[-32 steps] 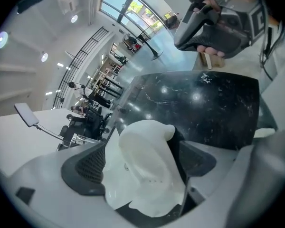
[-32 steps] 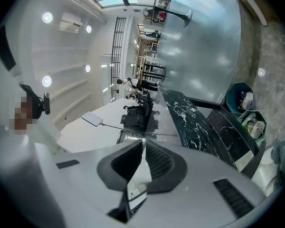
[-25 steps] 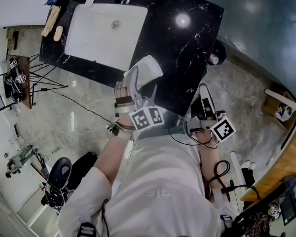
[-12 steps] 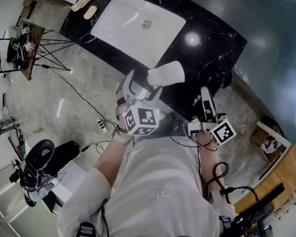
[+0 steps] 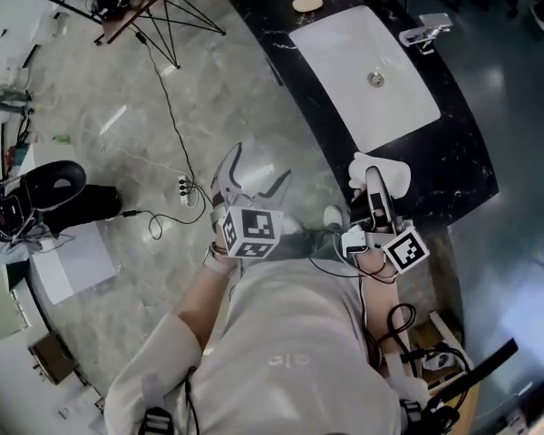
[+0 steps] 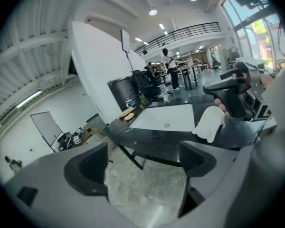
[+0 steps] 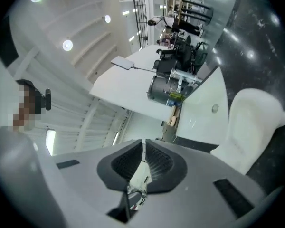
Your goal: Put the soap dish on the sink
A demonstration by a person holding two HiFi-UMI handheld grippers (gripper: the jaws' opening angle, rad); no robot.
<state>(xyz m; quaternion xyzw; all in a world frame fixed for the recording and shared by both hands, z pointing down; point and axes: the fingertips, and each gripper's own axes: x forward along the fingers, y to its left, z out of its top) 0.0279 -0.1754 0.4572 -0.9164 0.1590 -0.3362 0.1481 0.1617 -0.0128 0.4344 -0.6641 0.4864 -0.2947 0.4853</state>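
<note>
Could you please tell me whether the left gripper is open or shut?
Open: on the left gripper the fingers stand wide apart, nothing between them but floor beyond.

Glossy black counter (image 5: pixel 463 155), smooth white sink (image 5: pixel 344 53)

White soap dish (image 5: pixel 386 172) lies just beside the sink (image 5: pixel 344 48).

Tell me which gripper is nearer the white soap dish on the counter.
Right. The right gripper sits right beside the soap dish at the counter edge. The left gripper hangs over the floor, clearly apart from the dish.
</note>
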